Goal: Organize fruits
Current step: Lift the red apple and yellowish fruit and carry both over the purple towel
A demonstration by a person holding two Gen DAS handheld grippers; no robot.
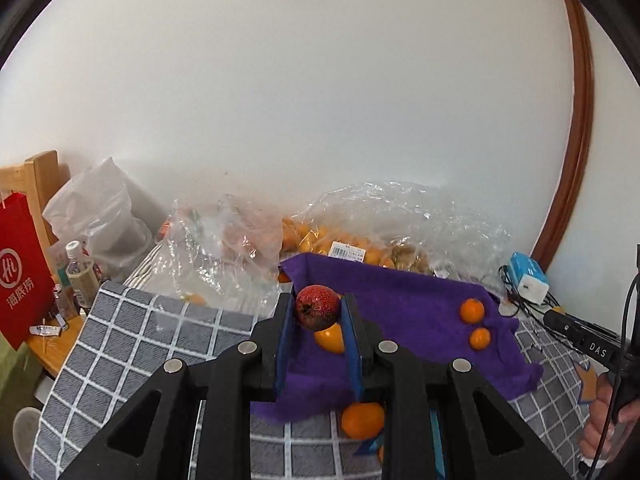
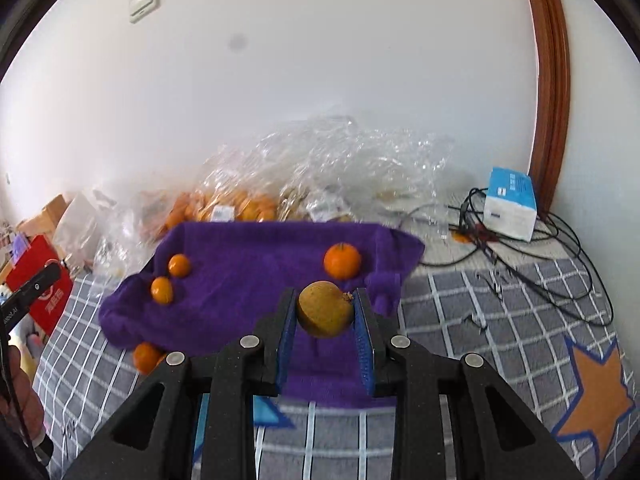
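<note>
Round dark-red speckled fruit (image 1: 317, 307) clamped between blue pads of left gripper (image 1: 316, 310), jaws narrow, held above purple fleece cloth (image 1: 400, 312). Yellow-brown round fruit (image 2: 325, 314) pinched in right gripper (image 2: 326, 314), jaws slightly wider. Small orange tangerines (image 2: 342, 260) on cloth at 12 o'clock, two more (image 2: 179, 265) at 10 o'clock.

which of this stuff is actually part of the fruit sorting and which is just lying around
Part of the job:
- left claw, shut on red fruit
- right claw, shut on yellow-brown fruit
- purple towel
- loose oranges

Just lying about:
- tissue box
- black cables
- red bag
- bottle
</note>
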